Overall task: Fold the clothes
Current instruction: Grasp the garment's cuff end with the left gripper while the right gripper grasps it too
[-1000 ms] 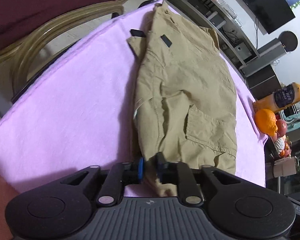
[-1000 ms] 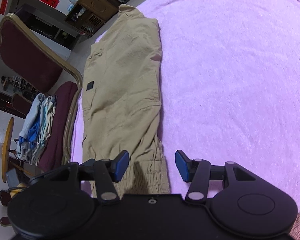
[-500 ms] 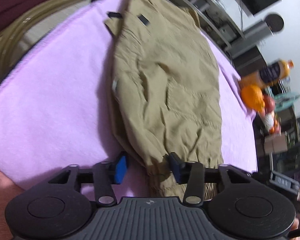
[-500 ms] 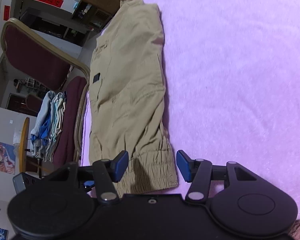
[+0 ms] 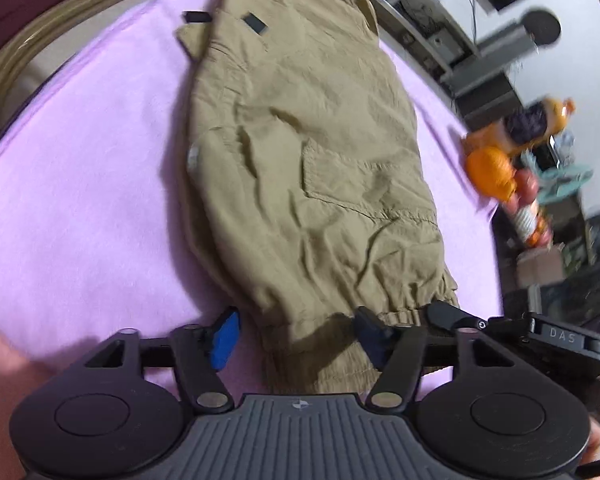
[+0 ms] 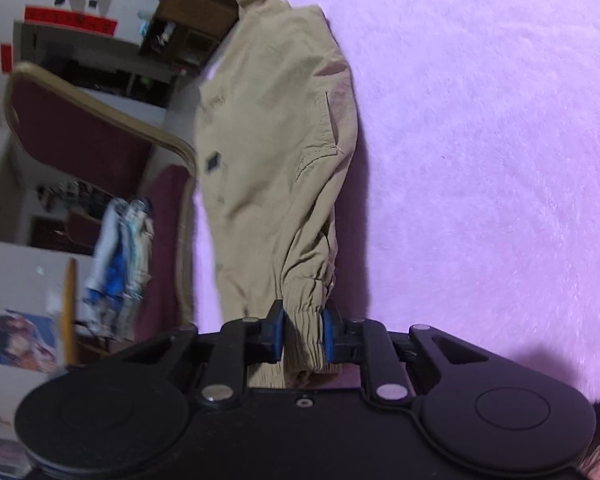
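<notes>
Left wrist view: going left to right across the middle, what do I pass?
Purple cloth → khaki trousers → orange → juice bottle

The right tongs (image 6: 303, 338) are clamped on the elastic cuff of the khaki trousers (image 6: 276, 152), blue pads pressing the gathered fabric from both sides. The trousers stretch away from the tongs over the pink towel (image 6: 480, 140) that covers the bench, their far waist end close to the towel's edge and the cuff end raised off it. Left of the trousers, beyond the towel's edge, stands a maroon chair (image 6: 72, 132) with a gold frame, and a blurred stack of light and blue clothes (image 6: 120, 256) rests on its seat.
</notes>
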A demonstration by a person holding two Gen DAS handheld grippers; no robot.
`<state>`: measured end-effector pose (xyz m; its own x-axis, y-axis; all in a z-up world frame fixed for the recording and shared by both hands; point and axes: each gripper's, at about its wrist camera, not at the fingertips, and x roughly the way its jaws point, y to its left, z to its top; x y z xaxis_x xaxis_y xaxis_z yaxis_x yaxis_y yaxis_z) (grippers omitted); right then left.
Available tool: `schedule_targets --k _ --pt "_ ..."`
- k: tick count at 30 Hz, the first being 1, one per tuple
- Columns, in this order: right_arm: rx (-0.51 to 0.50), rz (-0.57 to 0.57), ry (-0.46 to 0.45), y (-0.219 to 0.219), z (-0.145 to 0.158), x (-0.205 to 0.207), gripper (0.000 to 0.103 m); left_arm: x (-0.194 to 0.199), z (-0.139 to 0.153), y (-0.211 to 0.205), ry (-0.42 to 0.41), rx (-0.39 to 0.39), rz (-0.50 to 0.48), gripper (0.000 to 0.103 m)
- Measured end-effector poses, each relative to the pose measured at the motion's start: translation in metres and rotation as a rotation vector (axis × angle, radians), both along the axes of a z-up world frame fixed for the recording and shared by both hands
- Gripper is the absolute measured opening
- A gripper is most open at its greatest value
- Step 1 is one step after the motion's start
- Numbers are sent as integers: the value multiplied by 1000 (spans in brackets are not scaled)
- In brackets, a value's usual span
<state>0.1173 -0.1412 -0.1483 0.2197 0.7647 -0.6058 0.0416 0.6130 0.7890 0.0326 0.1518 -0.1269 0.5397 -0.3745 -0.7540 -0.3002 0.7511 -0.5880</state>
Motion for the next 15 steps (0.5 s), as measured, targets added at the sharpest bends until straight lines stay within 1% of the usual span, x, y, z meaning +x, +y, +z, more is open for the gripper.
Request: schedule_targets --k 3,4,6,8,11,15 --pt "59 -37 47 -9 3 -5 18 -19 4 9 -16 -51 41 68" --pt "68 -43 58 -11 1 -6 18 -22 4 10 -20 -64 46 68" --pt "84 -57 81 -15 -4 -8 18 -22 0 9 -18 -58 50 70" --pt "58 -69 97 -19 -17 -8 18 -16 -6 8 -9 -54 52 70" --pt "59 -65 103 -19 -32 -7 19 -6 -15 10 7 -61 55 69" --pt "52 -51 92 -19 -41 -5 22 3 -17 11 -26 -62 57 68"
